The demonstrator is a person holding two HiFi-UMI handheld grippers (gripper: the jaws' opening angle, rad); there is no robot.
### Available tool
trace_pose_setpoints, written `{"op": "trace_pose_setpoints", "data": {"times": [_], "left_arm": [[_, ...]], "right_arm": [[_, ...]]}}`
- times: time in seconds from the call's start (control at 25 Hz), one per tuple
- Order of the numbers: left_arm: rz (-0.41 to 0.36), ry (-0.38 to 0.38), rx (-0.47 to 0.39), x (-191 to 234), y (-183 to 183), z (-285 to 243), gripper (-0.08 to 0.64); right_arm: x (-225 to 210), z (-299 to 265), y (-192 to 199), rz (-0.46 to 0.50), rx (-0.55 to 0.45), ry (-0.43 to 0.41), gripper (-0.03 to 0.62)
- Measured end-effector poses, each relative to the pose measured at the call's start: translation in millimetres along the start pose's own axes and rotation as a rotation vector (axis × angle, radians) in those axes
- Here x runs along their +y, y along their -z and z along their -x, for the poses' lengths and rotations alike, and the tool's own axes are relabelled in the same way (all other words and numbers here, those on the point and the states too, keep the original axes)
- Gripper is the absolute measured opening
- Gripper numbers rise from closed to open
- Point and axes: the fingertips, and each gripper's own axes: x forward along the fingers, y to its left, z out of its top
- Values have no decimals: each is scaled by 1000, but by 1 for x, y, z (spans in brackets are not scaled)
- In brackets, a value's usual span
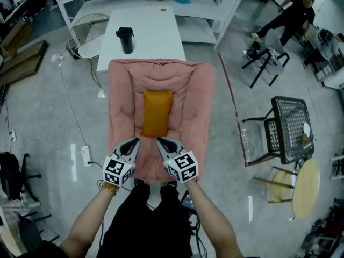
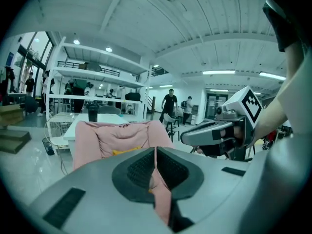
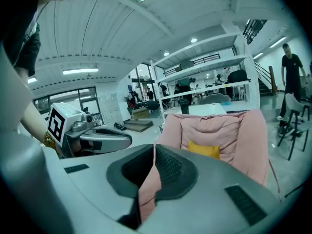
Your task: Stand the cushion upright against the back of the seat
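Observation:
An orange cushion [image 1: 157, 112] sits in the middle of the pink padded seat [image 1: 121, 106], its upper end against the backrest. In the left gripper view only the cushion's [image 2: 127, 151] top edge shows above my jaws. The right gripper view shows the cushion [image 3: 204, 149] low against the pink back. My left gripper [image 1: 134, 142] and right gripper [image 1: 161, 141] hover side by side over the seat's front edge, short of the cushion. Both are shut with nothing held. Each also shows in the other's view: the right gripper [image 2: 185, 138] and the left gripper [image 3: 127, 140].
A white table [image 1: 156, 34] with a black tumbler [image 1: 125, 40] stands right behind the seat, with white shelving [image 1: 215, 15] beyond it. A black mesh chair [image 1: 287, 128] and a round wooden table [image 1: 305, 190] are at the right. A power strip [image 1: 85, 155] and cables lie on the floor to the left.

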Motion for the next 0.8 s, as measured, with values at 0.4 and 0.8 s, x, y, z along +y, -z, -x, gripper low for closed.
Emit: {"op": "trace_pose_setpoints", "data": {"times": [0.4,0.8], "left_arm": [[-32,-40,-93,-21,-47,56,14],[-62,-56,-143,-33,-36,122,14]], "right_arm": [[35,47,-47,-8,-111,143,23],[105,73,-39,225,-132,297,23]]}}
